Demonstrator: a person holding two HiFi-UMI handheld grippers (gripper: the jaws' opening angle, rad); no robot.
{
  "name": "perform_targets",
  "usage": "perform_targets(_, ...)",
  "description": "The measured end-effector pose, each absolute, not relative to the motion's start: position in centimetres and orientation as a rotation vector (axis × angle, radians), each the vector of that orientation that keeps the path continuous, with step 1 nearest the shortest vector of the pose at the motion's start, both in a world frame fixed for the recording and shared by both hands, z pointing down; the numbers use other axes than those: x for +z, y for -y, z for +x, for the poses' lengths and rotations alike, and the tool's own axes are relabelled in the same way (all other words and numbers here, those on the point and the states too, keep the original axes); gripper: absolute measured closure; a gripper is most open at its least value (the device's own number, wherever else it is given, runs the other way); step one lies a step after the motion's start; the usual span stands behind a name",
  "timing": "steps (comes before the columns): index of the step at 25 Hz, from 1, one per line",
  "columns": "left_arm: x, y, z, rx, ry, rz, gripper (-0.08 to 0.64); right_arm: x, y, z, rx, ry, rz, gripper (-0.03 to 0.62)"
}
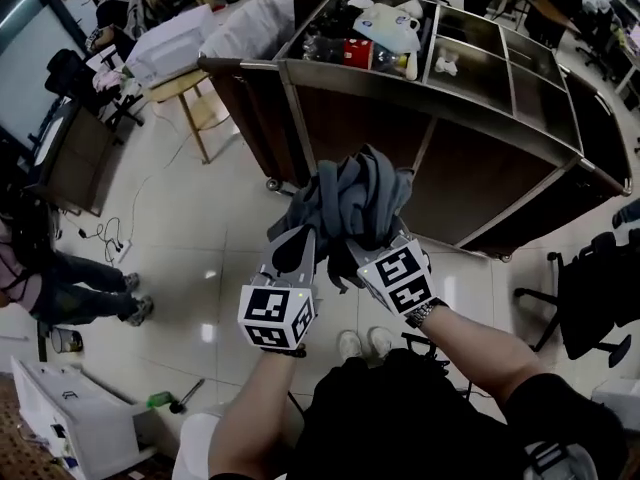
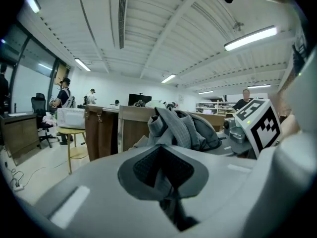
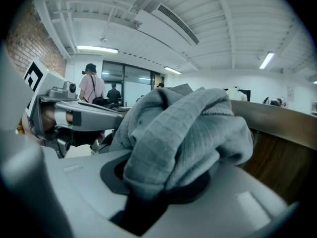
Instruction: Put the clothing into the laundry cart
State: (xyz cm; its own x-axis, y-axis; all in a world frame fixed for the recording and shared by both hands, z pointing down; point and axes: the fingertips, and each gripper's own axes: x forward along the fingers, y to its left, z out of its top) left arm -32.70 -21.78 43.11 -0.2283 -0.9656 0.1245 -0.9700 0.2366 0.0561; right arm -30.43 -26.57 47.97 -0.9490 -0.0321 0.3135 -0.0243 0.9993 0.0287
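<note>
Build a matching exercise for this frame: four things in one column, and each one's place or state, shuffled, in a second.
1. grey garment
2. laundry cart
3. wooden stool
4. small tool

A. lies on the floor, lower left in the head view
B. bears a white box
C. clamped by the left gripper and the right gripper
D. stands ahead, top compartments open

Pairs: 1-C, 2-D, 3-B, 4-A
</note>
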Motion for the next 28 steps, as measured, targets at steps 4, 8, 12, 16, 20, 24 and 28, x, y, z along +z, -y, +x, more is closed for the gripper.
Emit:
perform_targets(4,41.2,23.6,-30.5,0.039,2.277,1.99,0.558,46.0,28.1,-27.7,-0.027,2.823,0.185,0.459)
perform_targets(8,39.8,25.9,-27.7,0.022,2.179,2.116,0.558,44.6,30.2,-24.4,-0.013,2.81,0.337,0.459)
perform_targets(12,38.6,27.6,-24.9,0.018,2.094,2.217,0.558,43.3,31.7,-21.2,0.0,2.802,0.463,0.459)
perform_targets(16,37.1,30.1,-21.0,0.028,1.99,2.343,0.558,41.5,34.6,-16.9,0.001,2.808,0.638,0.459)
perform_targets(20,36.0,32.0,-17.1,0.028,1.911,2.43,0.558,40.3,36.5,-12.6,0.009,2.795,0.758,0.459)
perform_targets(24,34.8,33.3,-13.0,0.029,1.84,2.496,0.558,38.6,37.8,-8.3,0.003,2.785,0.854,0.458)
perform_targets(28,34.6,35.5,-8.8,0.036,1.768,2.556,0.558,37.5,40.0,-3.7,0.012,2.783,0.955,0.458)
